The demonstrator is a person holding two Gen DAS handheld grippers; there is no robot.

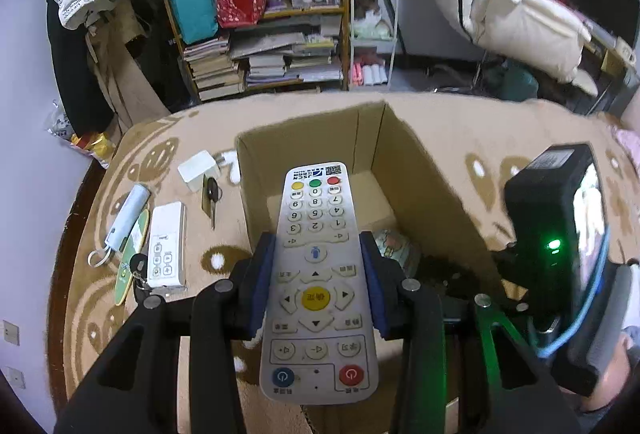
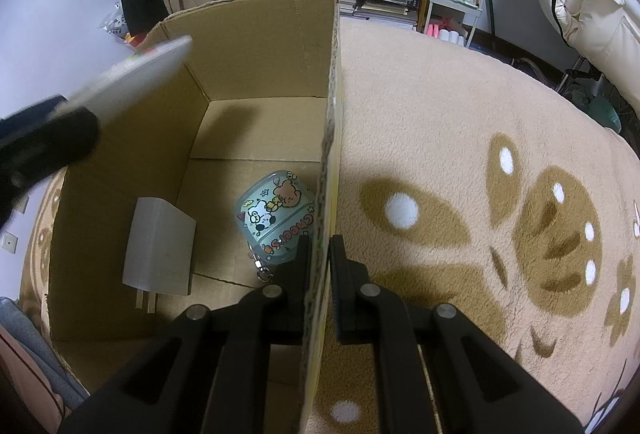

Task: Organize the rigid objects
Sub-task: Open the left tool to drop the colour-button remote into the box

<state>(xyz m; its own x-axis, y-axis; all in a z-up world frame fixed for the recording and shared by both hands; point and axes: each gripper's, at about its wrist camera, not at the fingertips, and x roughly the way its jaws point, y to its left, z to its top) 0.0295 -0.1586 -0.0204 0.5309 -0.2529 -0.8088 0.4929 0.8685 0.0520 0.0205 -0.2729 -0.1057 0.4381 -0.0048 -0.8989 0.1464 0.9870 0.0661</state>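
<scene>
Beige rug [image 2: 460,122]; left tongs [image 1: 318,282] pinch one remote [image 1: 318,274]; right tongs [image 2: 319,274] clamp one box wall [image 2: 330,138].

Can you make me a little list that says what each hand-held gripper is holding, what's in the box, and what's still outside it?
left hand-held gripper: shut on the long white remote control, over the box
right hand-held gripper: shut on the open brown cardboard box's wall
in box: white plug charger, blue cartoon case
outside, on the beige rug: small white remote, black key
</scene>
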